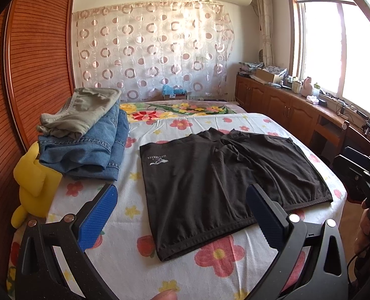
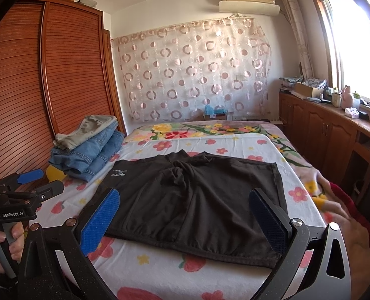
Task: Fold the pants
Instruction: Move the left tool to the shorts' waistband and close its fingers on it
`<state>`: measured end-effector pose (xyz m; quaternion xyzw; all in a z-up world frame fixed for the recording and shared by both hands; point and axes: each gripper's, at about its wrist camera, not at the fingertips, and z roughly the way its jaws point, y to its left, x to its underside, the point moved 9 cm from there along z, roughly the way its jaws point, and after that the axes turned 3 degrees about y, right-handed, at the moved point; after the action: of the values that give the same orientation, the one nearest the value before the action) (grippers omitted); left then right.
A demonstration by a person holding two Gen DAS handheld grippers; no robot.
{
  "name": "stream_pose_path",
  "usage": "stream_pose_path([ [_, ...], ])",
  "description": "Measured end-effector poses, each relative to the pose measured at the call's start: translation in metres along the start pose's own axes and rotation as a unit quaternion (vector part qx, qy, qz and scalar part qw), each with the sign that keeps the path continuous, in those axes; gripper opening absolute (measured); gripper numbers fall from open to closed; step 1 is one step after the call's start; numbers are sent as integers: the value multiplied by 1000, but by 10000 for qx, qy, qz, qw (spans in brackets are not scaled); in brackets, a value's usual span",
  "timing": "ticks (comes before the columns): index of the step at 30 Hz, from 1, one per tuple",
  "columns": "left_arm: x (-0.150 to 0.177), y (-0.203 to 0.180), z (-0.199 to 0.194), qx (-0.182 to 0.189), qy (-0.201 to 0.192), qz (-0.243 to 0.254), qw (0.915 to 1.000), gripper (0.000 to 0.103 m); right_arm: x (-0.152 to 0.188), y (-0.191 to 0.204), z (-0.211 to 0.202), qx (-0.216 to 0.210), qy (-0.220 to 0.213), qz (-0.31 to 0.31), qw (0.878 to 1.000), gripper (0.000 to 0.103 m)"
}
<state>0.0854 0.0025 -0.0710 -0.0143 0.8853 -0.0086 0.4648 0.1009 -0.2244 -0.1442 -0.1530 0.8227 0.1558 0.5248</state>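
Observation:
Black shorts (image 1: 225, 182) lie spread flat on the flowered bed sheet (image 1: 125, 255), waistband toward me, both legs pointing away, with a small white logo near the left edge. In the right wrist view the same shorts (image 2: 192, 200) fill the middle of the bed. My left gripper (image 1: 182, 200) hovers open above the near left part of the shorts, blue pads wide apart, holding nothing. My right gripper (image 2: 185, 205) is open above the waistband, also holding nothing. The left gripper (image 2: 32, 182) appears at the left edge of the right wrist view, gripped by a hand.
A stack of folded jeans (image 1: 85, 155) topped by khaki pants (image 1: 85, 112) sits at the bed's far left, beside a yellow plush toy (image 1: 35, 182). A wooden wardrobe (image 1: 30, 62) stands to the left. Low cabinets (image 1: 285, 107) with clutter run under the window on the right.

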Motion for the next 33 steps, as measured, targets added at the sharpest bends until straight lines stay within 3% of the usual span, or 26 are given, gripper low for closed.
stream_pose_path([
  [12,24,3,25,83,402,-37,9992,103,7,-12,8,152,362,61,9992,103],
  [33,54,42,44,71,712,-404,9966,103,28,-21,18,274,1236,-39,9919,102],
])
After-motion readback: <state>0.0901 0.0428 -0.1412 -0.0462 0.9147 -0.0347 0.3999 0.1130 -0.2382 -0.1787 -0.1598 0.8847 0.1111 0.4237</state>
